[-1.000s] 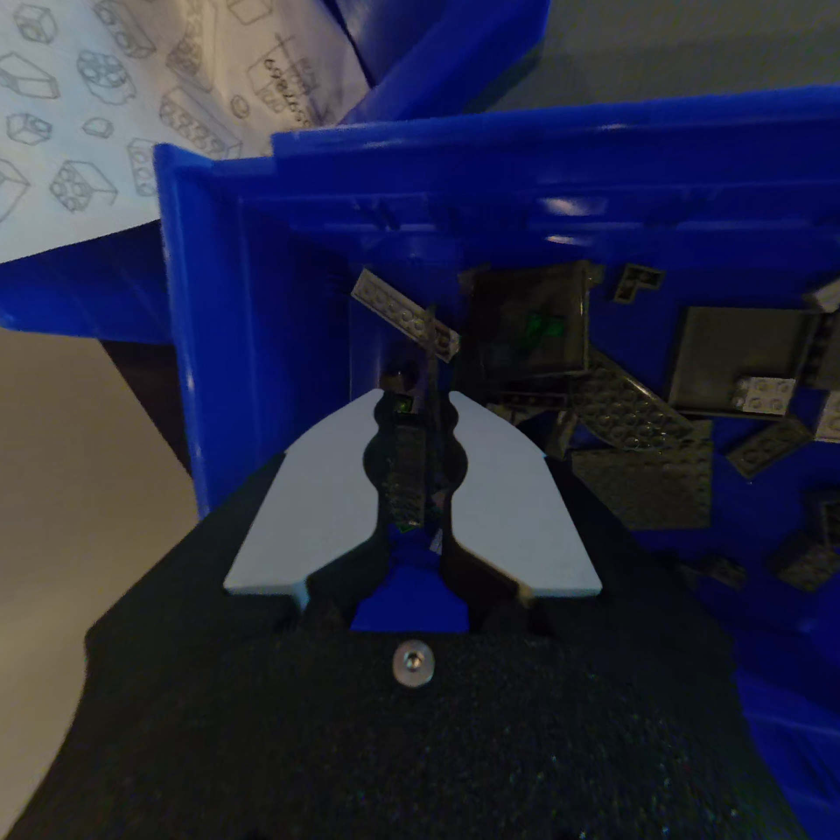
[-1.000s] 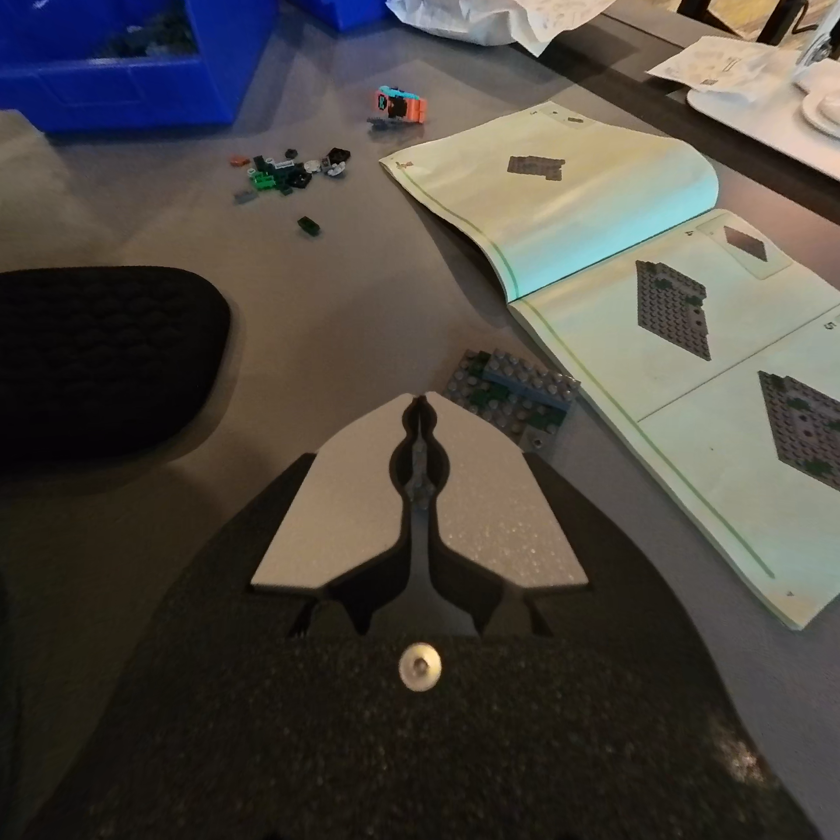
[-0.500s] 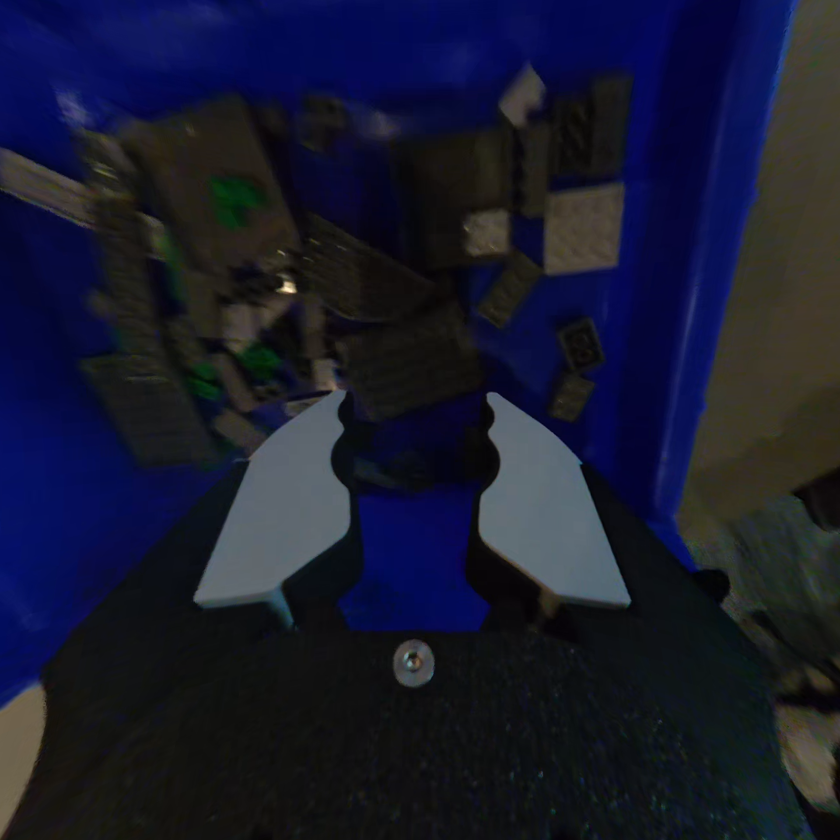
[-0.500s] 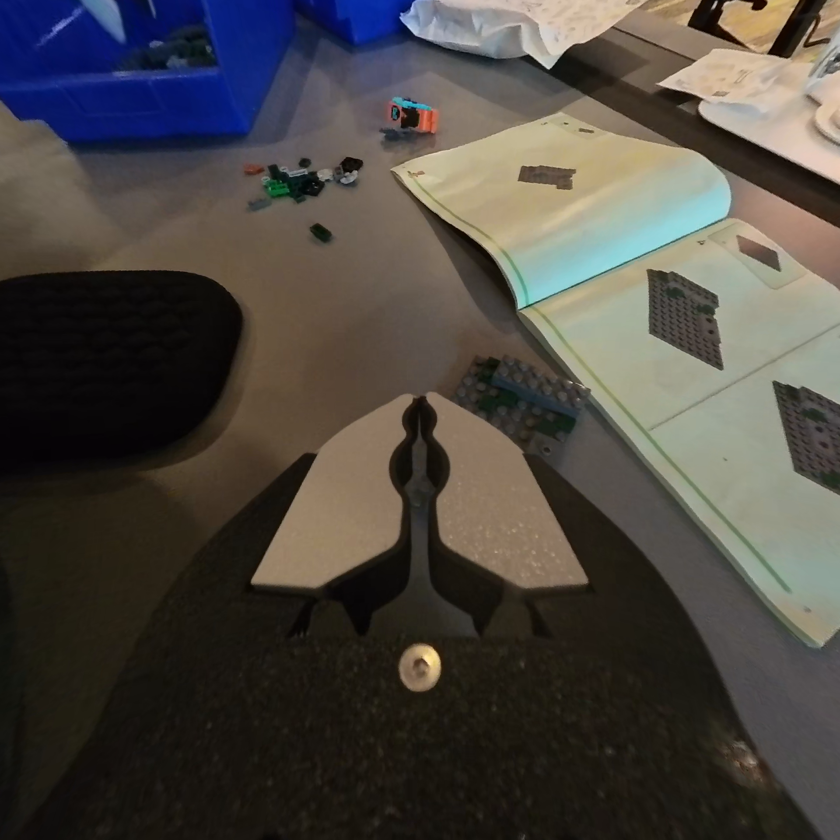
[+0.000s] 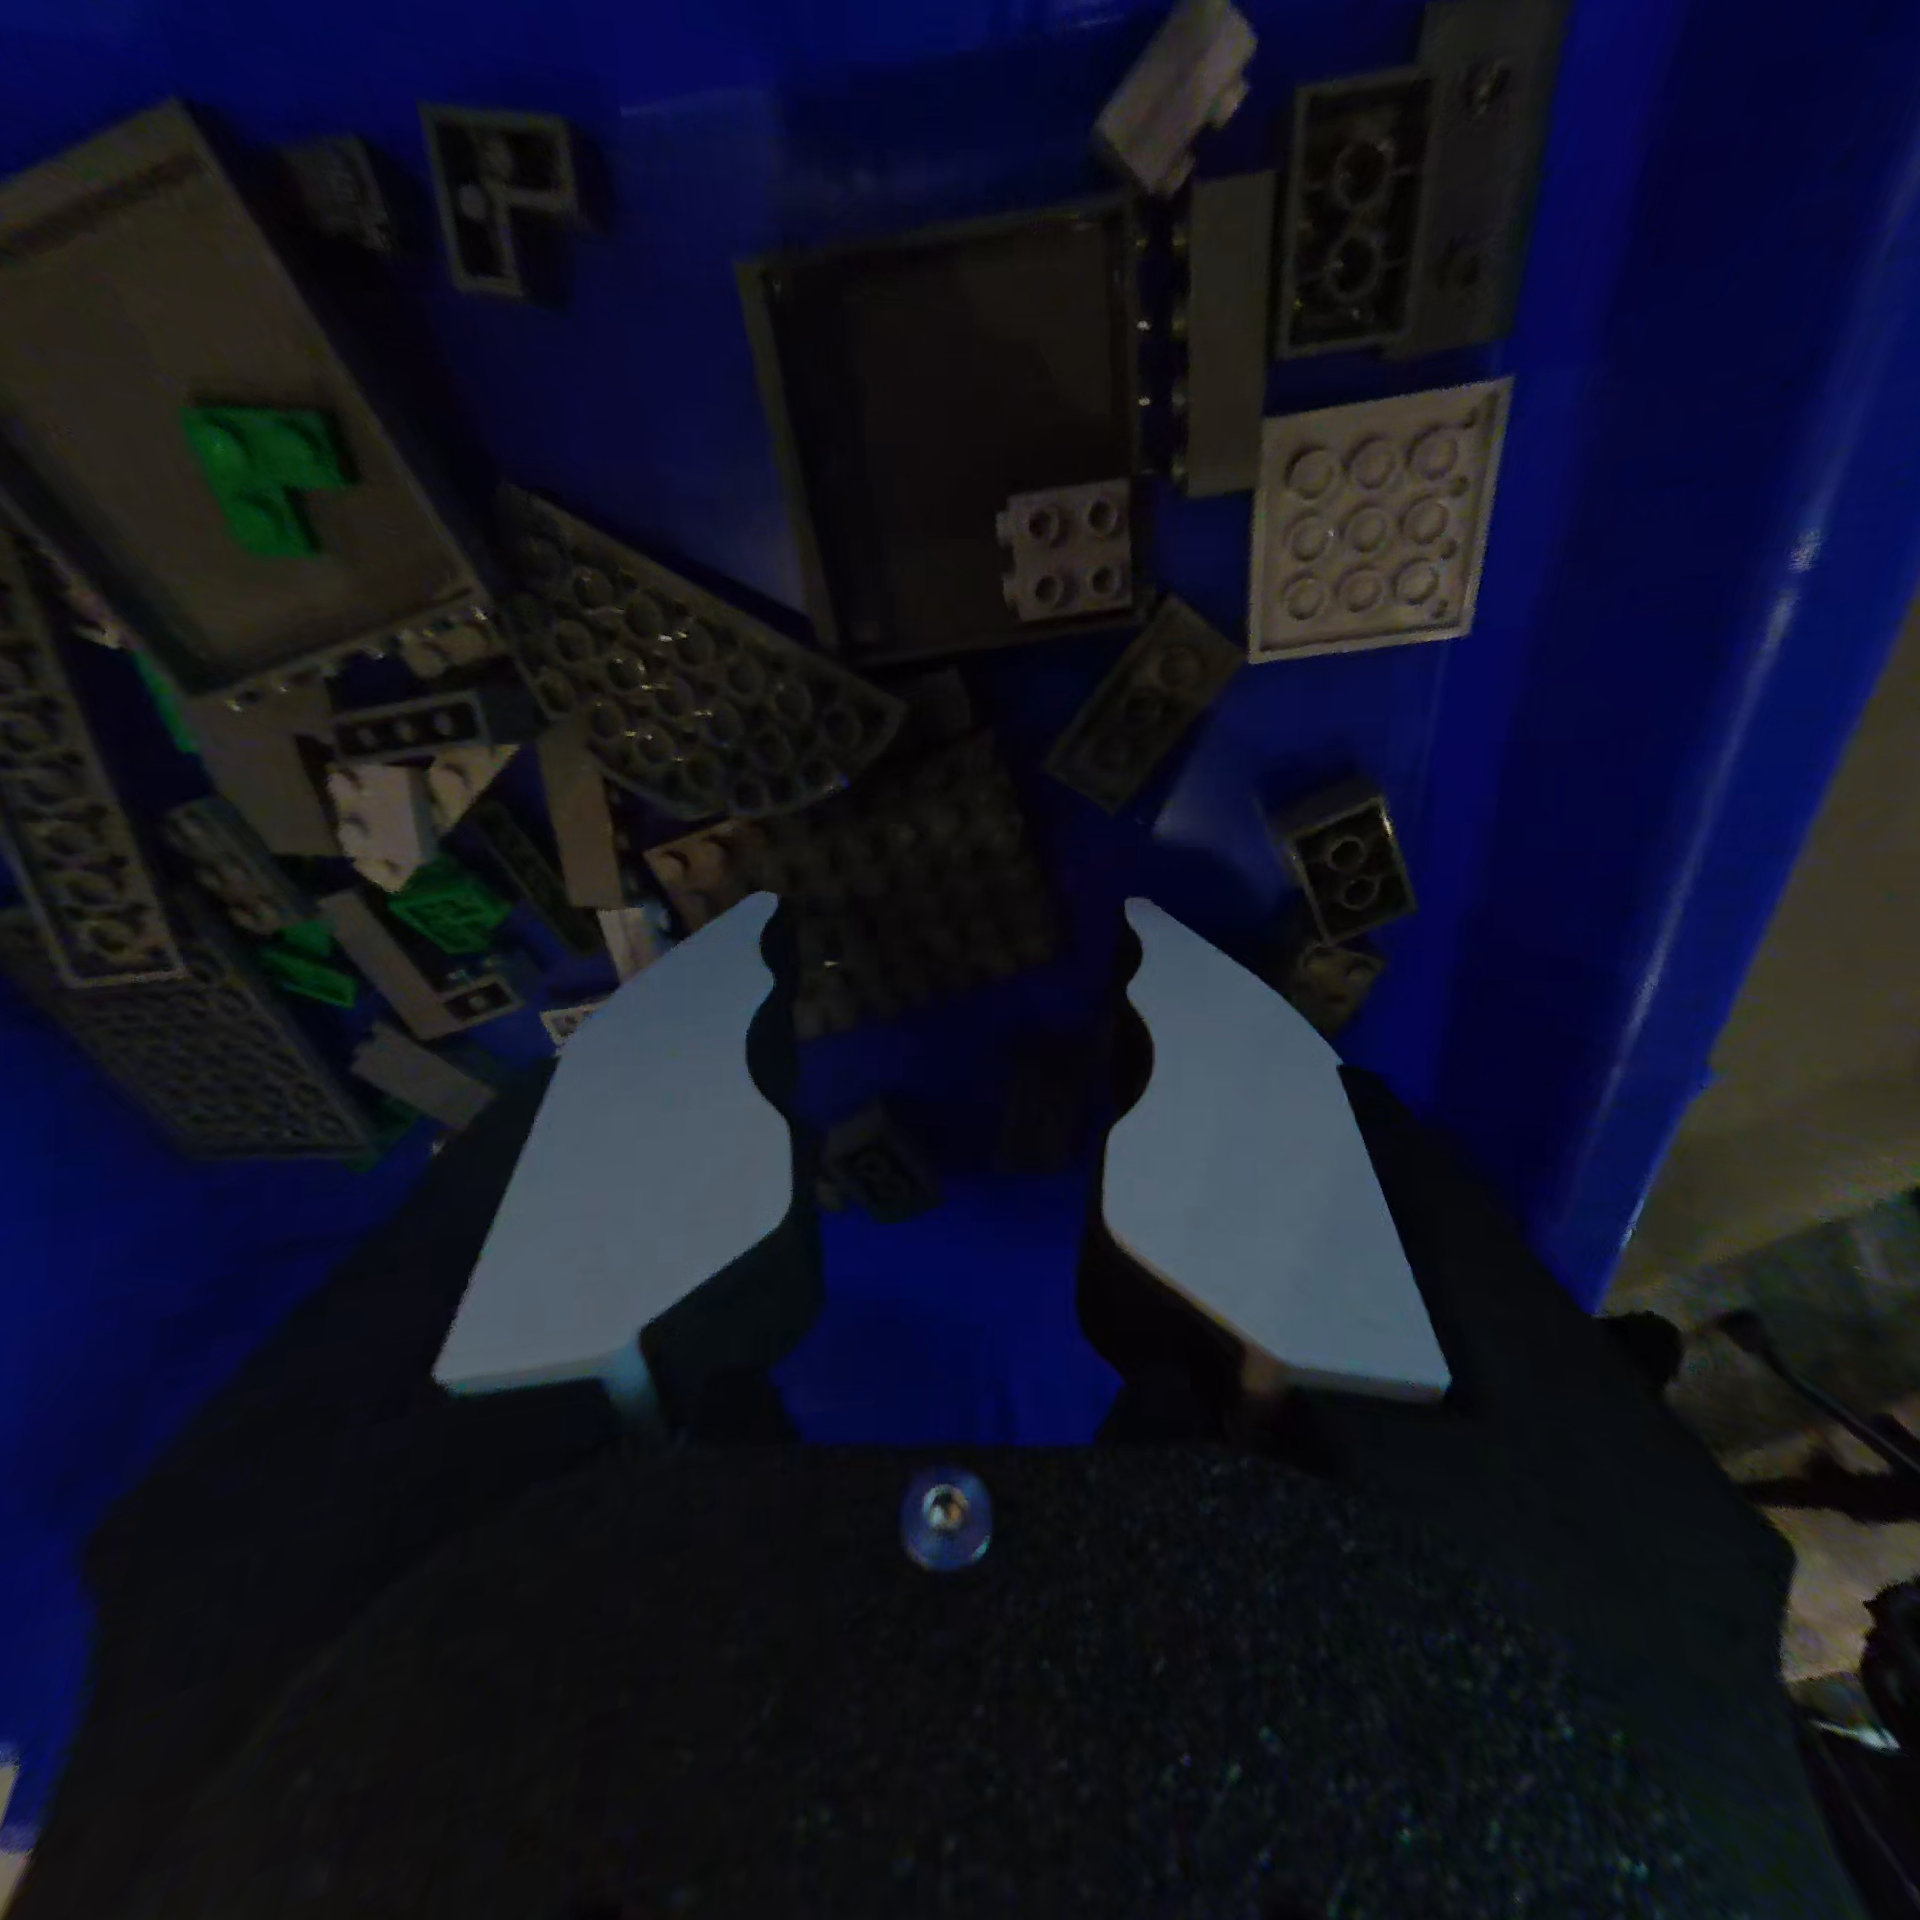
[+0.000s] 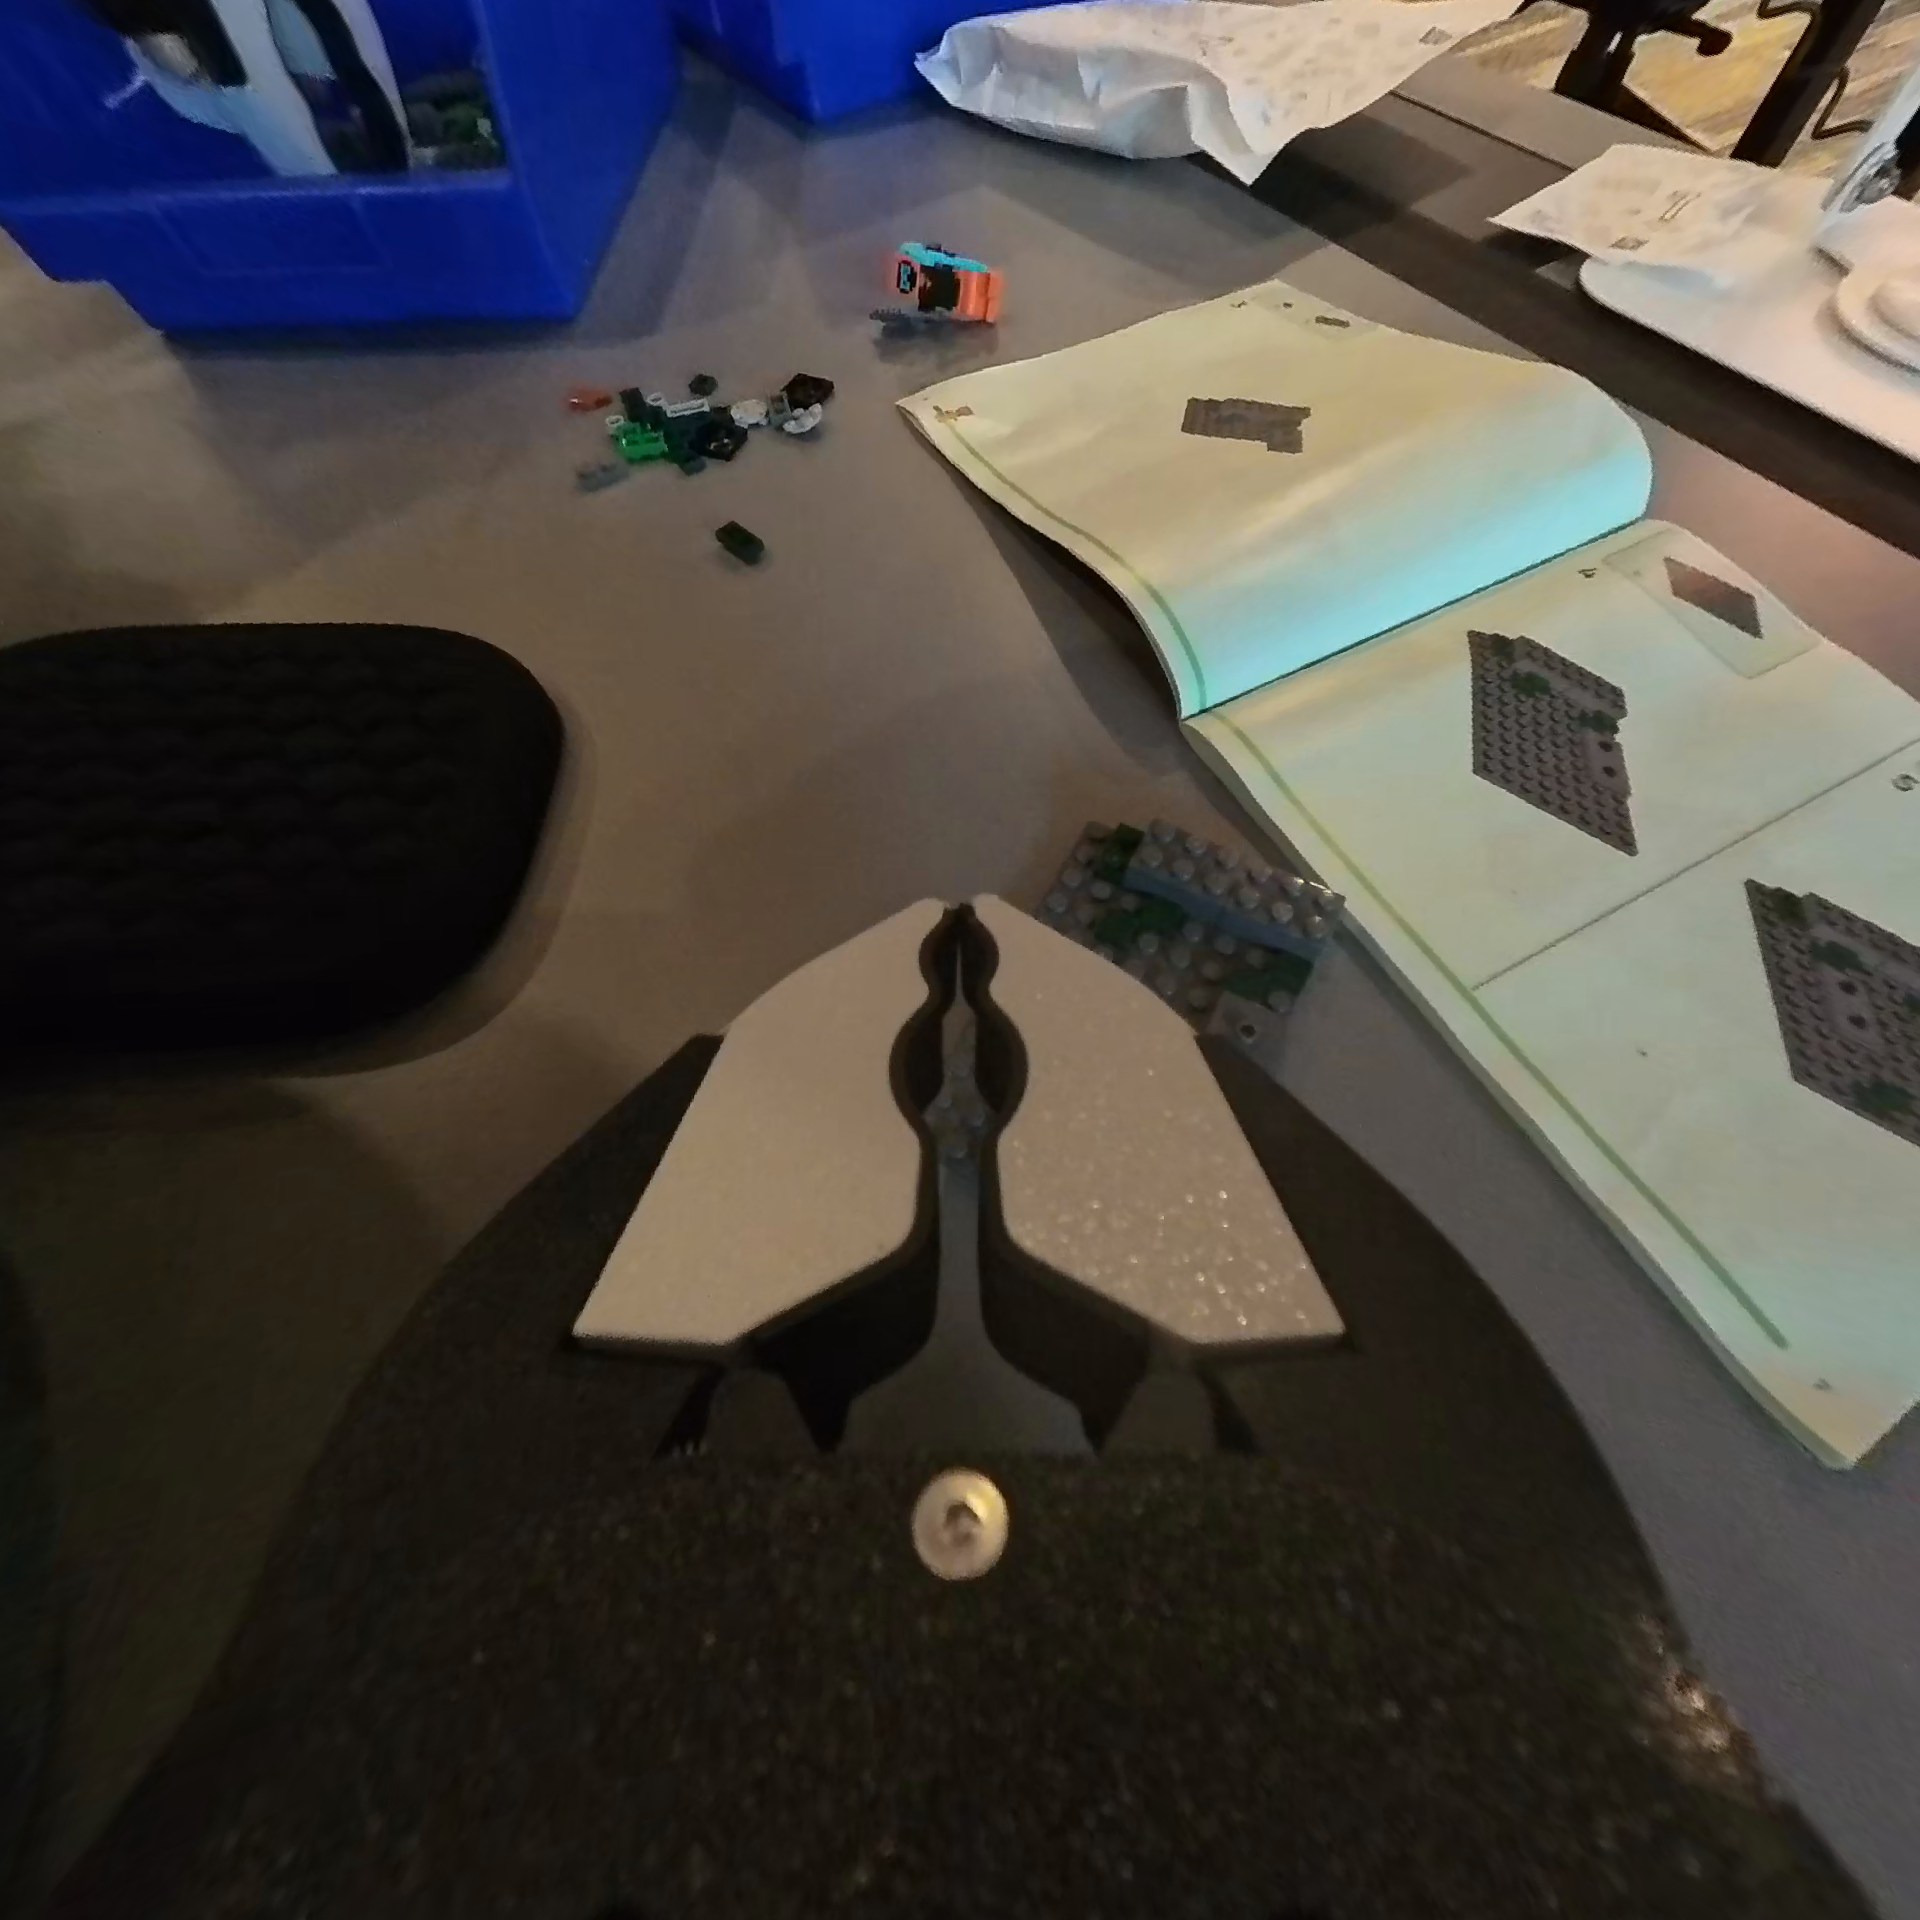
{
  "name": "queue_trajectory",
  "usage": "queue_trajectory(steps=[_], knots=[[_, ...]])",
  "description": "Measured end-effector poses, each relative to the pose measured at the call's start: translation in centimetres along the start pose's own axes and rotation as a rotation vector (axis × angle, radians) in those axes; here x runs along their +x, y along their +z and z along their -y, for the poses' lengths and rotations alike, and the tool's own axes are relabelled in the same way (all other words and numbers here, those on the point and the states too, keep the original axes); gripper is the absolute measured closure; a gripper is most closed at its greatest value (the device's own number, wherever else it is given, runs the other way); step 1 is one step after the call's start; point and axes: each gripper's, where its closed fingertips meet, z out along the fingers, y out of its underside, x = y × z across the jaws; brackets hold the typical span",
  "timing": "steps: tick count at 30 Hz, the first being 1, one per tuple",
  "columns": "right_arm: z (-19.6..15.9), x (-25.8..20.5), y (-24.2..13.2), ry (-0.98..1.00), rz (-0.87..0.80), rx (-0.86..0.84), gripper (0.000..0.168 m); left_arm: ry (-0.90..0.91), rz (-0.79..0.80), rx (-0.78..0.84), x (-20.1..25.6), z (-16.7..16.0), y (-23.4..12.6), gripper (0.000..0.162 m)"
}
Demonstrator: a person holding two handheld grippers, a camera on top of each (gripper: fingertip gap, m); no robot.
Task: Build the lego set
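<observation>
Our left gripper (image 5: 951, 914) hangs wide open and empty inside the blue bin (image 5: 1662, 623), straddling a dark studded plate (image 5: 914, 883) (light, stiff, slippery plastic). It lies flat, studs up, roughly square, so we judge gripping opposite edges best. Our right gripper (image 6: 964, 914) pinches a thin grey plate (image 6: 958, 1112), long axis along the fingers.

From here I see a grey counter (image 6: 852, 665) under dim, warm light, with soft shadows lying across it and a paler sheen toward its far end. Past its far edge runs a dark gap, then a second surface carrying white sheets (image 6: 1662, 208) and a white tray (image 6: 1766, 343). Black chair legs (image 6: 1621, 31) stand beyond that on a yellowish floor (image 6: 1496, 42), at the top right of my right wrist view.
</observation>
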Motion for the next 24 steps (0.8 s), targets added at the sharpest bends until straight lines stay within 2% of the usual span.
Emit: queue_trajectory(steps=[4,14,24], knots=[[0.1,0.0,0.1,0.000,0.000,0.001,0.168,-0.010,0.035,0.009,-0.9,0.0,0.1,0.116],[0.2,0.0,-0.3,-0.003,-0.011,0.012,0.168,-0.010,0.157,0.030,-2.7,0.2,-0.4,0.161],[0.2,0.2,-0.4,0.007,-0.009,0.024,0.168,-0.057,0.282,0.082,-5.1,0.6,-3.3,0.161]])
